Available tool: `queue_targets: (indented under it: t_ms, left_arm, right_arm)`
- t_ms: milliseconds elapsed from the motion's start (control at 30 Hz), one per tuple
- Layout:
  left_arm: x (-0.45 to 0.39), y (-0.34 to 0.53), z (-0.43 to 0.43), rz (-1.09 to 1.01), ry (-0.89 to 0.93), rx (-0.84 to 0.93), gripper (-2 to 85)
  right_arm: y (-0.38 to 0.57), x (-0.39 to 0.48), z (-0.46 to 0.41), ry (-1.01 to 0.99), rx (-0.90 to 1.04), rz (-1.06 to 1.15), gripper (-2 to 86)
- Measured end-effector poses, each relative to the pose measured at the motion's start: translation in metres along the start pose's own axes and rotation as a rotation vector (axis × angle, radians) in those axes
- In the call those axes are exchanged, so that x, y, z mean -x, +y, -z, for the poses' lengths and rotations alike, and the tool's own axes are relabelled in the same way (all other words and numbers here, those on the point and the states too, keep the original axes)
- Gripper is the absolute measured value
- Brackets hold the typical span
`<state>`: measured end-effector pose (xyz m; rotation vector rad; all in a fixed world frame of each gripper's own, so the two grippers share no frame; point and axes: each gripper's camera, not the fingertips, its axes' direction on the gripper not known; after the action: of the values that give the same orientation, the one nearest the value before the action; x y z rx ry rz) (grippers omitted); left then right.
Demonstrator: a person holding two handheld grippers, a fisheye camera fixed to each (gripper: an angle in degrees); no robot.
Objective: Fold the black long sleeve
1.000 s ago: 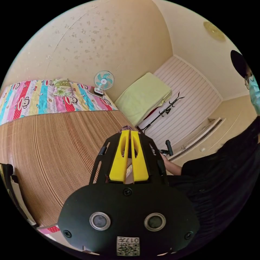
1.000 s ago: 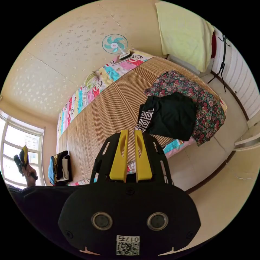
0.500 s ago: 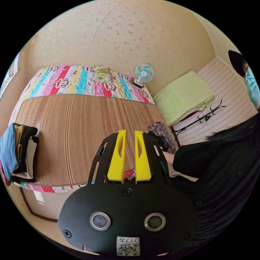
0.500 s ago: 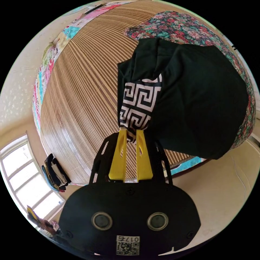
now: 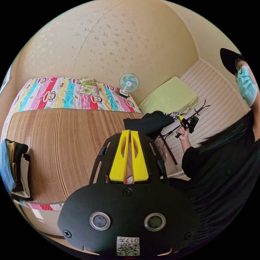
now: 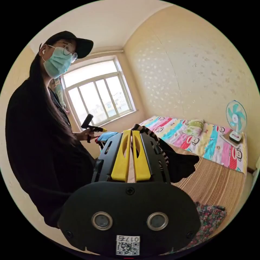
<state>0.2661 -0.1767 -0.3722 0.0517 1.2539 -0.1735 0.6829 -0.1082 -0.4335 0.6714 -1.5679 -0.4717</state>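
Note:
The black long sleeve hangs above the striped mat, its black-and-white patterned part at my right gripper's tips. My right gripper is shut on that patterned part. In the left gripper view the garment is lifted over the bed's right side, with the right gripper in a hand holding its end. My left gripper is shut with nothing between its jaws, held over the mat's near edge. It also appears in a hand in the right gripper view.
A bamboo mat covers the bed. Folded clothes are stacked at its left end. A floral garment lies at the other end. A small fan stands on the cartoon sheet. The person stands beside the bed.
My right gripper closed on the patterned part and lifted the black garment off the floral pile. My left gripper's jaws went from slightly apart to shut. Both cameras swung.

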Motion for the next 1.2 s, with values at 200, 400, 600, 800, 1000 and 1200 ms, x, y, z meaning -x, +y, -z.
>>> queue_targets:
  t_ms: [200,400,600,800,1000,1200]
  left_arm:
    - [-0.013,-0.015,0.040,-0.094,-0.019,-0.050,-0.7]
    - [-0.040,-0.018,0.083,-0.179,0.153,-0.112,6.7]
    - [-0.069,-0.024,0.137,-0.228,0.265,-0.135,12.2]
    - [-0.108,-0.010,0.172,-0.242,0.010,-0.317,11.3]
    - [-0.100,-0.014,0.248,-0.699,0.644,-0.438,4.5]
    - [-0.030,-0.066,0.241,-0.537,1.435,-0.499,4.2]
  right_arm:
    - [-0.038,-0.013,-0.010,-0.141,-0.339,-0.031,0.7]
    - [-0.124,0.042,-0.104,-0.072,-0.097,0.049,0.7]
    - [-0.170,0.073,-0.165,-0.201,-0.039,-0.063,0.9]
    - [-0.188,0.154,-0.216,-0.379,0.030,0.037,1.1]
    - [-0.173,0.206,-0.164,-0.465,-0.072,0.250,2.0]
    - [-0.126,0.232,-0.119,-0.026,-0.101,0.218,5.8]
